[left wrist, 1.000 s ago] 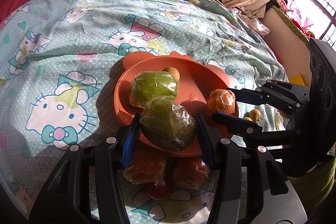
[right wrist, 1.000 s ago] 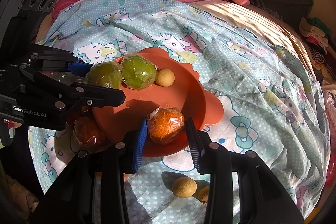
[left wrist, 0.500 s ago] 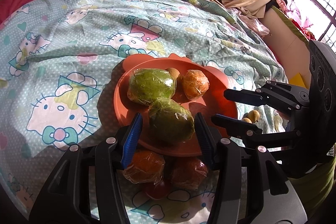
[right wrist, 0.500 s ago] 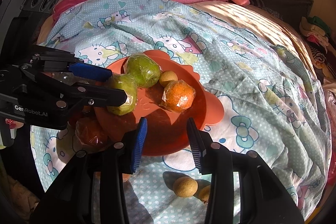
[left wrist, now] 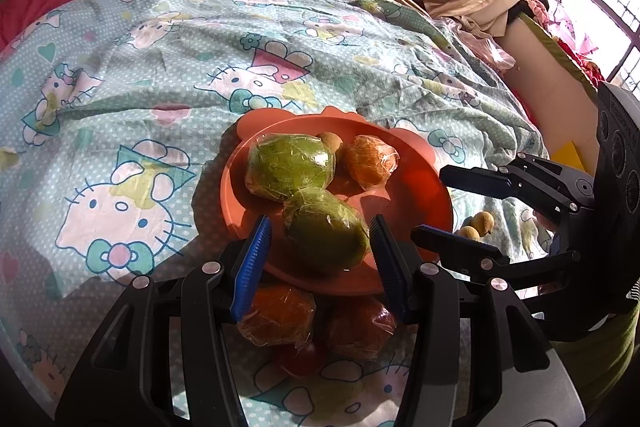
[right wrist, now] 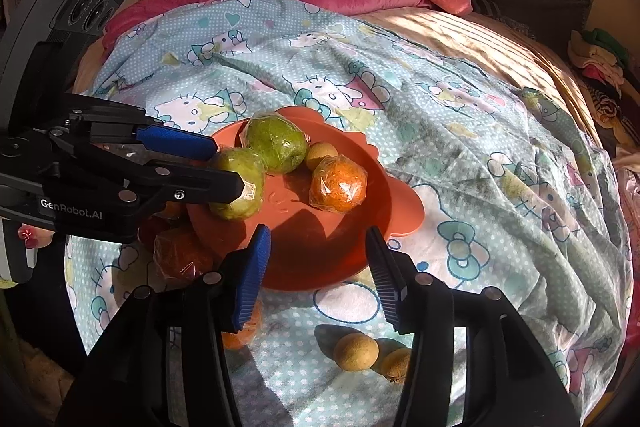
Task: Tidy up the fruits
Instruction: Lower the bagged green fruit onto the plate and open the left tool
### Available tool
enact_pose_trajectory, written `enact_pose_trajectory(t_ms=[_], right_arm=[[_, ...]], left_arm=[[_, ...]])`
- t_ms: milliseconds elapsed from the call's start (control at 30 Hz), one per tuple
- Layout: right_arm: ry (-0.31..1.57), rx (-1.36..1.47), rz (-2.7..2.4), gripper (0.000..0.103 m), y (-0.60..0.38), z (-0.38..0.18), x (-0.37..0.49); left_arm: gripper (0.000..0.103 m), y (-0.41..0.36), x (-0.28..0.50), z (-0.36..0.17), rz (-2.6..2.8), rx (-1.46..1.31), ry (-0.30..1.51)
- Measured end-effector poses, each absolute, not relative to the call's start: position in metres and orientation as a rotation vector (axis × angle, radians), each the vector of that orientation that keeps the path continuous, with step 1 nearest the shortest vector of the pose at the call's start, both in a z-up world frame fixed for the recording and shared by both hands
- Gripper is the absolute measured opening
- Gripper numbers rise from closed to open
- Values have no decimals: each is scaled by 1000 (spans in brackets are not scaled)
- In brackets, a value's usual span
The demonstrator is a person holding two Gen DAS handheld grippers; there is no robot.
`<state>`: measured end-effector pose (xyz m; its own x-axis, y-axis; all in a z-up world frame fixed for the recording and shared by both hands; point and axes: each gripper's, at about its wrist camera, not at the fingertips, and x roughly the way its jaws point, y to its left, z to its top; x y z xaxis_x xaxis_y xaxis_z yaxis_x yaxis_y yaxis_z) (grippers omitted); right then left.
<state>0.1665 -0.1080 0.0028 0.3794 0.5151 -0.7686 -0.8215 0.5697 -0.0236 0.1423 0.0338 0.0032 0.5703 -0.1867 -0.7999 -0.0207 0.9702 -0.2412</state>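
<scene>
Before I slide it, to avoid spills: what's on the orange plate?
On the orange plastic plate: two wrapped green fruits, a wrapped orange and a small tan fruit. Anything behind the green fruits is hidden.

The left gripper (left wrist: 320,247) points steeply down, its fingers entering the left wrist view from 6 o'clock. Its blue-padded fingers (left wrist: 252,267) stand partly apart on either side of a wrapped green fruit (left wrist: 326,237); whether the pads press it cannot be told. The right gripper (right wrist: 318,259) also tilts down, its jaws opening with nothing between them. In the left wrist view it reaches in from 3 o'clock.
</scene>
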Motion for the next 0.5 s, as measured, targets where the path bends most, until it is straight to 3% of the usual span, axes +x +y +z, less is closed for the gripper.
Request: enact_pose_trajectory(t_ms=[500], right_arm=[[767, -363, 852, 67, -132, 17, 171]], left_arm=[[49, 37, 136, 12, -82, -249, 947]])
